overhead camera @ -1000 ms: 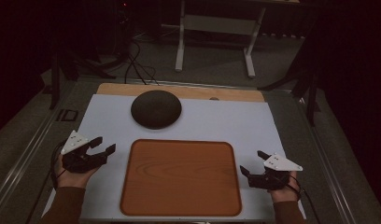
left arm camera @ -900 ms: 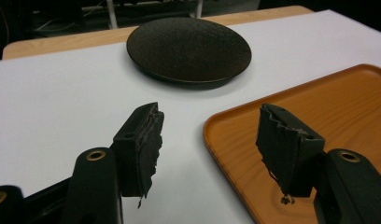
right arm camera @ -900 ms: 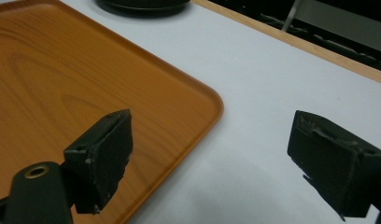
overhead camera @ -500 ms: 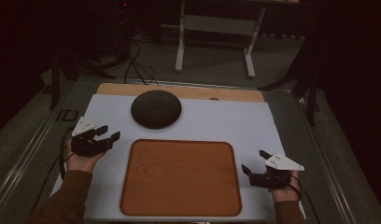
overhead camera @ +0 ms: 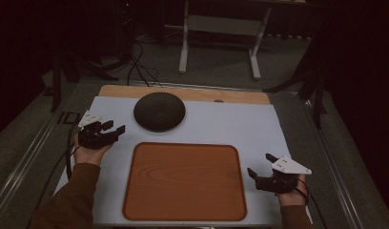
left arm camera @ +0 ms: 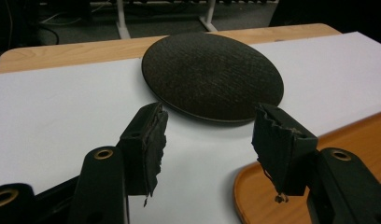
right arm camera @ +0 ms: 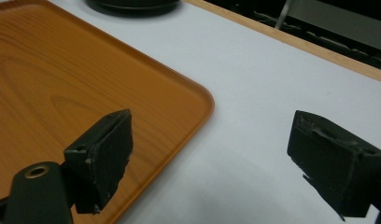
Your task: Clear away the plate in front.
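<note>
Dark round disc [overhead camera: 159,110] is lying on the white sheet that is covering the table [overhead camera: 230,126], toward the far side, a little left of the middle. Its surface is looking matte and finely ribbed, like woven fibre, and it is rising slightly in the middle like a low dome. Nearer to the person, an orange-brown tray [overhead camera: 183,181] with wood grain and rounded corners is resting flat on the sheet; its low rim is raised and nothing is lying in it. Along the far edge of the table a strip of pale wood is showing.

Left tool [overhead camera: 109,130] is hovering just beside the disc, pointing at its near edge. Its jaws have just been closing a little, yet they are standing released, with only the white sheet between the worn black pads [left arm camera: 153,140]. Right tool [overhead camera: 261,166] is hanging beside the right edge of the tray, also released, gripping nothing; its pads are looking rough and chipped.
</note>
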The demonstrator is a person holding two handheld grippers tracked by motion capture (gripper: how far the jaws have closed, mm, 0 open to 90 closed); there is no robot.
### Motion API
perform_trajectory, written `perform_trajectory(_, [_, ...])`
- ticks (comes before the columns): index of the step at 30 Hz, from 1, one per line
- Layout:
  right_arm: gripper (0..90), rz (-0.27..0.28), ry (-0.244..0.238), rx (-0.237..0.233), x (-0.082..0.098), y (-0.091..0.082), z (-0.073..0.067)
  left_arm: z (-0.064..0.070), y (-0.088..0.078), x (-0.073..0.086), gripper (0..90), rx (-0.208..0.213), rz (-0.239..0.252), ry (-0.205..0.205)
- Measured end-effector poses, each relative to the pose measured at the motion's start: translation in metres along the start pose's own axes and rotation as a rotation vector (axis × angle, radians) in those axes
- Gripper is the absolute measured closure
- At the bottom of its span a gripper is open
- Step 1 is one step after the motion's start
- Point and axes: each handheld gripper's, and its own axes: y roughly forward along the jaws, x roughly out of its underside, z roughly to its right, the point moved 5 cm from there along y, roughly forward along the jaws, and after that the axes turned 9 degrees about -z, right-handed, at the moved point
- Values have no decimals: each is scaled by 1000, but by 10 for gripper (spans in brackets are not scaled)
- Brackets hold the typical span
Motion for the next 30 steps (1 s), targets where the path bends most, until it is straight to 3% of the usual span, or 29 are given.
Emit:
perform_trajectory(15, [139,4,3,6,0,-1,1,-1,29,-14,445,-2,-19,-9])
perform_trajectory(30, [140,2,7,14,0,-1,2,-7,51,-16,444,-14,-42,-33])
